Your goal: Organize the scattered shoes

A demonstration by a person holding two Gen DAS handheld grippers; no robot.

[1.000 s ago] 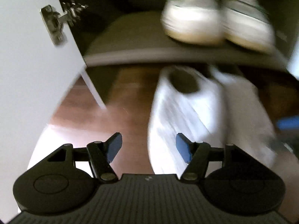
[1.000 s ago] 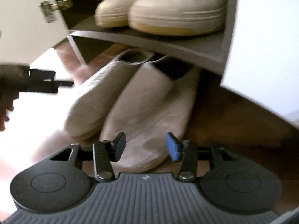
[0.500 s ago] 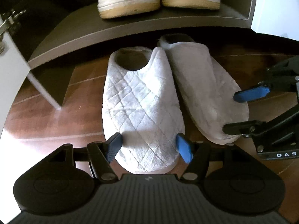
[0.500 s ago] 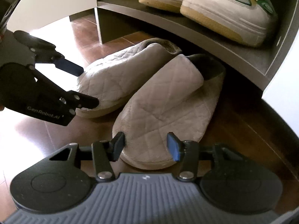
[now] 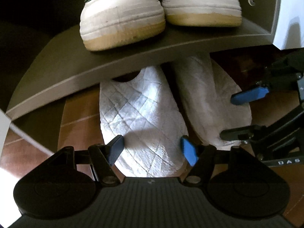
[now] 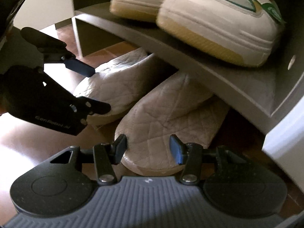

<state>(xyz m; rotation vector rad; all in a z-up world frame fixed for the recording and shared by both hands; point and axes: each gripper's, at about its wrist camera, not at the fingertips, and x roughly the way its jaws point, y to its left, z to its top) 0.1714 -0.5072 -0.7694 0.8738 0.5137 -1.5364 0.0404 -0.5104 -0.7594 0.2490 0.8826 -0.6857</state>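
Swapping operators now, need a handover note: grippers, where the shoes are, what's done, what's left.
Left gripper: jaws opening, straddling the toe of the left slipper, no visible squeeze.
Right gripper: jaws around the toe of the right slipper, grip not confirmed.
Both slippers lie side by side on the wood floor, heels tucked under the shelf.
Done: sneaker pair sits on the shelf.
Left: probably finish placing the slippers under the shelf, then back out.

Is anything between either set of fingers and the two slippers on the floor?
Nothing visible. The left gripper, its fingers opening, straddles the toe of the left slipper; the right gripper straddles the right slipper. Only the shelf overhangs their heel ends.
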